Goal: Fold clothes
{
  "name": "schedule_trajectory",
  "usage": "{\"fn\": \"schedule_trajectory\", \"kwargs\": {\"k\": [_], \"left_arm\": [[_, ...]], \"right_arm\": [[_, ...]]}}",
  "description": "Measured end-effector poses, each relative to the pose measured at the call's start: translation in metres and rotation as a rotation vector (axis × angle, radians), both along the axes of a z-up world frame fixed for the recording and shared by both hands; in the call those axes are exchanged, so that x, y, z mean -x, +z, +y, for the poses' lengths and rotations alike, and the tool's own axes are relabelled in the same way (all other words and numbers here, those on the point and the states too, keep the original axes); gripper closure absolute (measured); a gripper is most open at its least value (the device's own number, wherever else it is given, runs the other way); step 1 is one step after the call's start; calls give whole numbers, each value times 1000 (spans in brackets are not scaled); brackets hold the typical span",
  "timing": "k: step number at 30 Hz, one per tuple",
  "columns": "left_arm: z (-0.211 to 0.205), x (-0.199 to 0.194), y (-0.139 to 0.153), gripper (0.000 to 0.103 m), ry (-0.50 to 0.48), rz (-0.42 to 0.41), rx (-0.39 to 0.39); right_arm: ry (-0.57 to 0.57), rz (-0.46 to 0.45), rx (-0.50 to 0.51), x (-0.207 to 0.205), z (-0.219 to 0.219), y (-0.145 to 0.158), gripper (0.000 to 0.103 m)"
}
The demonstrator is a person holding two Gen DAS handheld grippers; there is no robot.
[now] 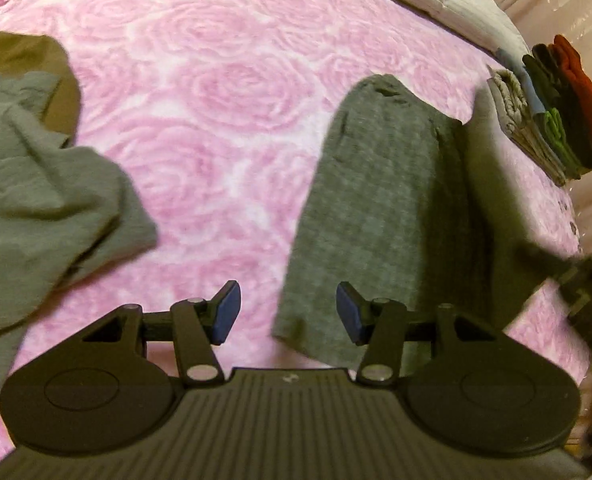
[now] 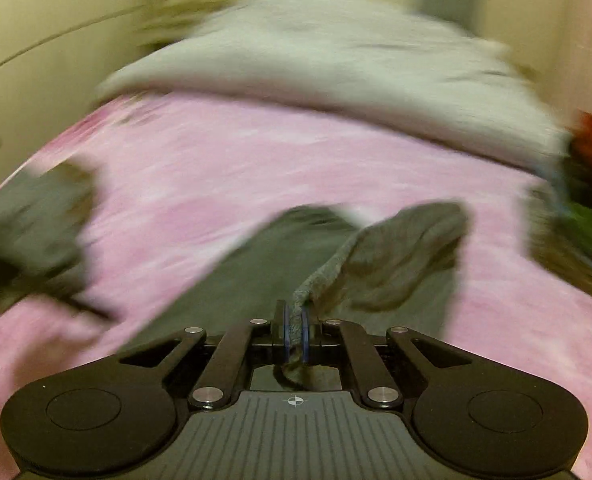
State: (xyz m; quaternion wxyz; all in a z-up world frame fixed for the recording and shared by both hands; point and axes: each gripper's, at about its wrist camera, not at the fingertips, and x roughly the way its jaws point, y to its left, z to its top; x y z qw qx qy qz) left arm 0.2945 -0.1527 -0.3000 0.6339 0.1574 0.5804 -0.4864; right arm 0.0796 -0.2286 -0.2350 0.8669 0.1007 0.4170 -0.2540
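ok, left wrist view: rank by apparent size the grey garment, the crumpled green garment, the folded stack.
1-2. grey garment and crumpled green garment: look alike, green one cropped, unranked.
3. folded stack: smallest, but farthest away.

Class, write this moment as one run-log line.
left gripper: open, empty | right gripper: shut on grey garment edge | surface: pink blanket | folded stack: aside

A bed is covered by a pink blanket [image 1: 224, 92] printed with large rose swirls. At its far end a pale grey duvet [image 2: 335, 60] is heaped. Cream walls [image 2: 48, 8] are seen behind the bed, blurred in the right wrist view. A dark rectangular shape is seen on the far wall; its nature cannot be told.
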Motion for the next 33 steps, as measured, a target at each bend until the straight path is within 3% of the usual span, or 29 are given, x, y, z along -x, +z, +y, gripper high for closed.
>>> {"fn": "schedule_trajectory", "kwargs": {"k": [1,4,9,12,14,19,22,27,33], "left_arm": [[4,-3,-2,56,2,4,0],[12,-7,-8,56,5,18,-7],[21,2,-16,57,12,64,-11],[21,14,-16,61,10,104,0],[17,25,-17,62,0,121,6],[5,48,-23,69,-7,141,-1],[-3,59,-26,70,0,144,-5],[-8,68,-21,70,30,122,-4],[-17,70,-23,70,31,92,-26]], "right_arm": [[36,34,-34,-12,12,-13,95],[82,143,-114,-30,32,-51,28],[21,109,-208,-4,22,-53,28],[-68,144,-205,26,8,-50,29],[-117,176,-186,46,-5,-48,40],[-287,208,-279,102,-43,-55,44],[-325,235,-359,119,-55,-64,44],[-393,167,-417,141,-83,-59,44],[-393,151,-405,142,-122,-47,44]]}}
